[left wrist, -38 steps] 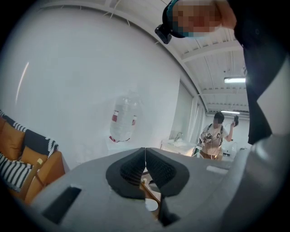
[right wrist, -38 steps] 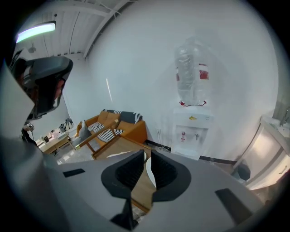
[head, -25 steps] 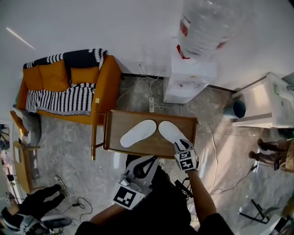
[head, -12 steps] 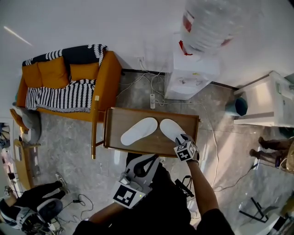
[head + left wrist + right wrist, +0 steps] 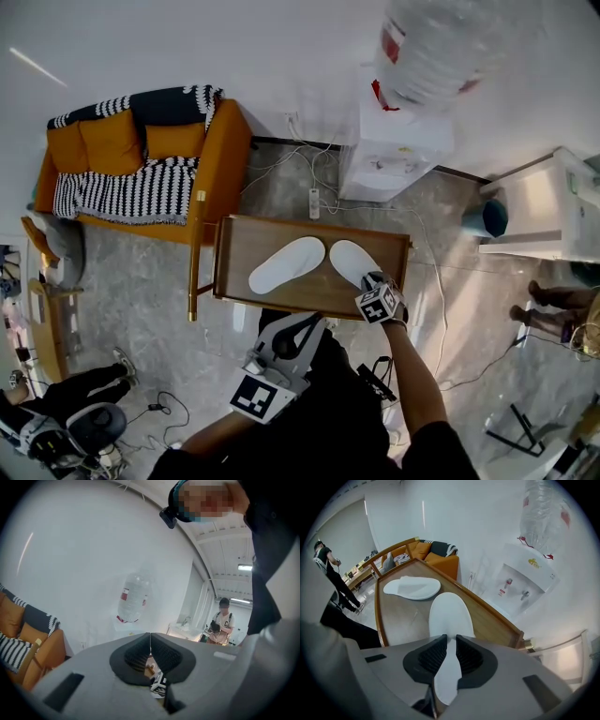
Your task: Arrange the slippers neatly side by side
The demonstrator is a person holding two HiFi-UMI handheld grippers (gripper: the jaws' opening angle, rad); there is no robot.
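Gripping the heel end of the right slipper [image 5: 447, 613], your right gripper [image 5: 450, 641] points steeply down. Its fingers have just been closing, and the ribbed pads now press the thin white sole from both sides. That slipper lies flat on the wooden counter [image 5: 319, 292]. In the head view its long axis runs from the heel at the counter's near right edge up and left to the rounded toe.

The left slipper [image 5: 287, 264] lies beside it, slanted the other way, heel low on the left and toe up on the right. The two toes sit just beside each other with a small gap, the heels well apart, so the pair makes a spread V rather than lying parallel.

Your left gripper [image 5: 311, 324] hangs off the counter's near edge, close to your body, its fingers shut together on nothing.

Beyond the counter stand an orange sofa [image 5: 141, 159] at the left and a water dispenser [image 5: 389, 164] at the right. A power strip [image 5: 314, 202] and loose cables [image 5: 281, 164] lie on the floor between them.
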